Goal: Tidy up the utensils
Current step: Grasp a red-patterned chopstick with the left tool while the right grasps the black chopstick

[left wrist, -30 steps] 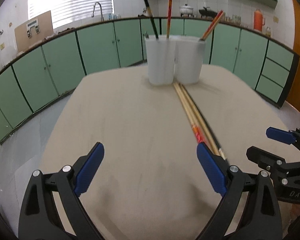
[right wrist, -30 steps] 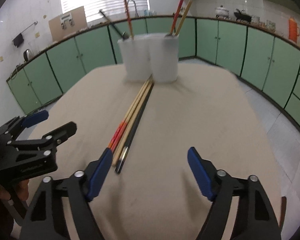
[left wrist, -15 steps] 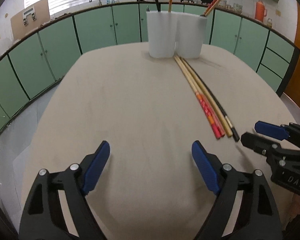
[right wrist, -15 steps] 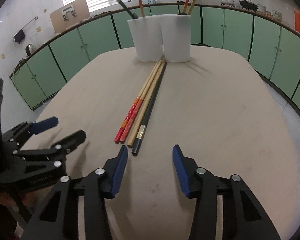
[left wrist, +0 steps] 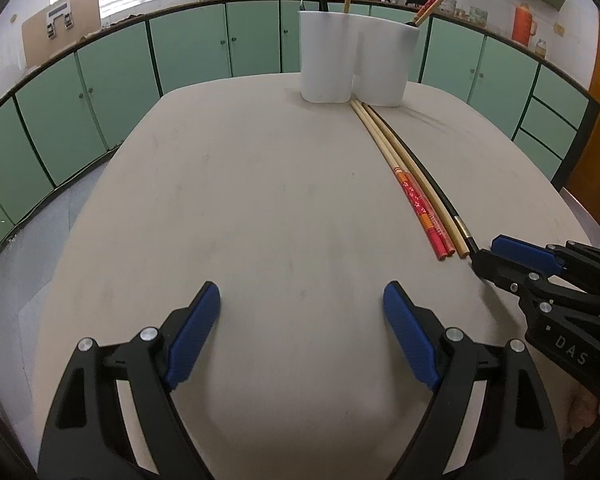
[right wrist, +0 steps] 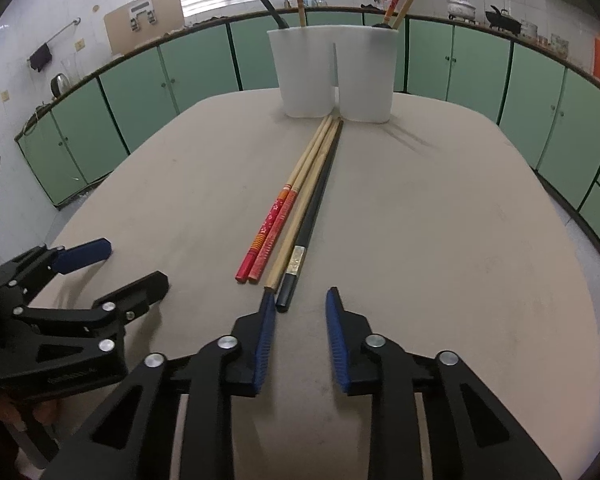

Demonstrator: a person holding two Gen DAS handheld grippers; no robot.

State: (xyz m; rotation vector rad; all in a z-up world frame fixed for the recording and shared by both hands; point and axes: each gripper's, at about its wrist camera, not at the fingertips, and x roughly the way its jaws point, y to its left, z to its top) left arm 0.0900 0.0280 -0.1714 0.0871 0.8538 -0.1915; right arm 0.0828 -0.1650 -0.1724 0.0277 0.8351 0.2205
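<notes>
Several chopsticks lie side by side on the beige table: a red-ended pair (right wrist: 274, 220), a plain wooden one (right wrist: 296, 220) and a black one (right wrist: 314, 208). They also show in the left wrist view (left wrist: 410, 184). Two white holders (right wrist: 334, 74) stand together at the far end, each with chopsticks upright in it; they also show in the left wrist view (left wrist: 356, 62). My right gripper (right wrist: 300, 308) is open and narrowed, just behind the near ends of the wooden and black chopsticks. My left gripper (left wrist: 302, 308) is open and empty, left of the chopsticks.
The table (left wrist: 240, 200) has rounded edges with a drop to the floor all round. Green cabinets (left wrist: 100, 80) line the walls behind. The right gripper's body (left wrist: 540, 280) sits at the right of the left wrist view.
Both grippers have drawn back and risen, so the chopsticks' near ends are in full view. The right gripper's jaws have narrowed and now point at the black and wooden chopstick ends.
</notes>
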